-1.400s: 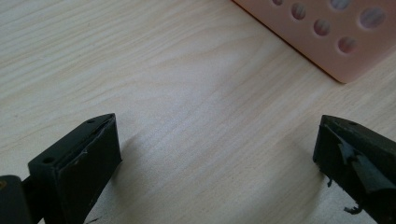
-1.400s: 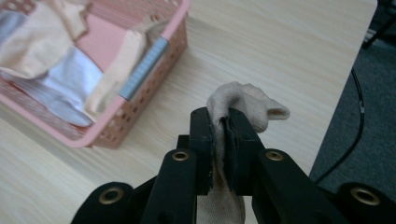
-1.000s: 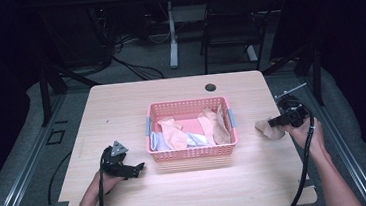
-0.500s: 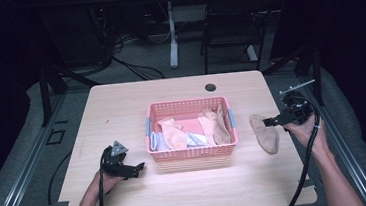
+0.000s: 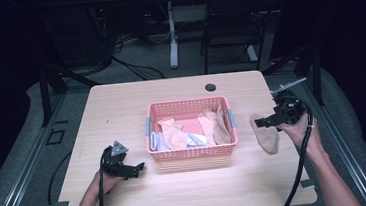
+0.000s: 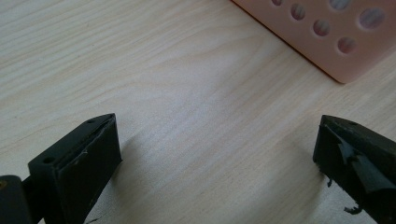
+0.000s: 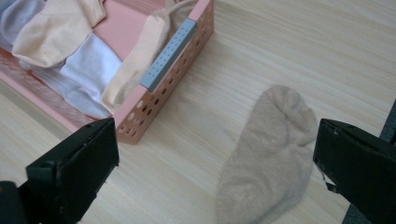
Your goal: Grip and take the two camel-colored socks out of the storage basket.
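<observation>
dark floor and cable runs surround a pale wooden table [image 5: 121, 103], with a black chair and a white table leg standing behind it. near the middle of the table sits a pink perforated basket [image 5: 191, 154] with grey handle strips at both ends; inside lie several socks: peach ones [image 5: 172, 132], a tan one [image 5: 220, 125] leaning against the right wall, and white ones [image 7: 88, 63] lower down. a small black round grommet [image 5: 210, 87] sits in the tabletop behind the basket.

on bare wood just to the right of the basket lies a single beige sock [image 5: 265, 134], flat, apart from the basket wall. in the right gripper view the same sock [image 7: 268, 154] lies below and between the two black jaws, touched by neither. the right gripper [image 5: 268, 121] hangs just above the sock's upper end, held in the person's right hand; its jaws have just been opening and now stand wide, with nothing held between them.

the left gripper [image 5: 129, 170] rests low over the table near the basket's front left corner, in the person's left hand. its jaws are spread wide over bare wood, with only the basket's corner [image 6: 327, 42] ahead of them.
</observation>
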### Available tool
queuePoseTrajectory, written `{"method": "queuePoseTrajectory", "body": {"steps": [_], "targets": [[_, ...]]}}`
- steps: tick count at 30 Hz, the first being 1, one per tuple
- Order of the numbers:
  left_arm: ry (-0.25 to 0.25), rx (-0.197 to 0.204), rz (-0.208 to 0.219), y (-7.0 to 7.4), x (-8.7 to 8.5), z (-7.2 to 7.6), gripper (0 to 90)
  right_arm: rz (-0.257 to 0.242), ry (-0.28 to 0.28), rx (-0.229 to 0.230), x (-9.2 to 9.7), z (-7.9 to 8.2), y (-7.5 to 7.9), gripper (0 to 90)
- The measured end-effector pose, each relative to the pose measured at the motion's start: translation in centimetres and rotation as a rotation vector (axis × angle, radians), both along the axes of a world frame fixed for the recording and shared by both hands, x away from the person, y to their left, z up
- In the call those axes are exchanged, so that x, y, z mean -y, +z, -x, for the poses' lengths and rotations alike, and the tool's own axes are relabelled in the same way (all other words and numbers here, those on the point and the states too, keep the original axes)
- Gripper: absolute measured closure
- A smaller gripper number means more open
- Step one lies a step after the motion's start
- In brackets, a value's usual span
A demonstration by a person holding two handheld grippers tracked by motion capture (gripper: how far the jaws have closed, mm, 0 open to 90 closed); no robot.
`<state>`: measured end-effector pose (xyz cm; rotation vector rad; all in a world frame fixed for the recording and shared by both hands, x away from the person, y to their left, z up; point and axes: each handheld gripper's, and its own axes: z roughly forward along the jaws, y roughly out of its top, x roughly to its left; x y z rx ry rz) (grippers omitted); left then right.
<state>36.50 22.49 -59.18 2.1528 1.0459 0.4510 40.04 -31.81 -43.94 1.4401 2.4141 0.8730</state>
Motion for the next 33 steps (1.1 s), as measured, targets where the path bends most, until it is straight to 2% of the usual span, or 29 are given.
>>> {"method": "queuePoseTrajectory", "body": {"steps": [8, 10, 11, 12, 17, 18, 26, 30, 31, 33], "targets": [[-0.001, 0.001, -0.001, 0.0, 0.0, 0.0, 0.6, -0.003, 0.047, 0.022, -2.3, 0.5, 1.4, 0.0], [0.001, 0.000, 0.001, 0.0, 0.0, 0.0, 0.6, 0.002, 0.069, 0.025, -3.2, 0.6, 1.8, 0.0], [0.000, 0.000, -0.001, 0.0, 0.0, 0.0, 0.6, 0.003, 0.099, 0.025, -4.3, 0.5, 2.1, 0.0], [0.001, 0.000, 0.000, 0.0, 0.0, 0.0, 0.6, 0.003, 0.099, 0.025, -4.3, 0.5, 2.1, 0.0], [0.000, 0.000, -0.001, 0.0, 0.0, 0.0, 0.6, 0.008, 0.165, 0.016, -7.2, -0.2, 2.5, 0.0], [0.001, 0.000, 0.001, 0.0, 0.0, 0.0, 0.6, 0.008, 0.165, 0.016, -7.2, -0.2, 2.5, 0.0], [0.000, 0.000, 0.000, 0.0, 0.0, 0.0, 0.6, -0.006, 0.235, -0.026, -10.7, -1.8, 2.0, 0.6], [-0.001, 0.000, -0.001, 0.0, 0.0, 0.0, 0.6, -0.006, 0.256, -0.067, -12.2, -2.9, 1.2, 2.5], [-0.001, 0.000, -0.001, 0.0, 0.0, 0.0, 0.6, -0.003, 0.261, -0.087, -12.9, -3.5, 0.7, 6.0], [-0.001, 0.000, -0.001, 0.0, 0.0, 0.0, 0.6, 0.007, 0.264, -0.103, -13.2, -3.8, 0.4, 6.2]]}}
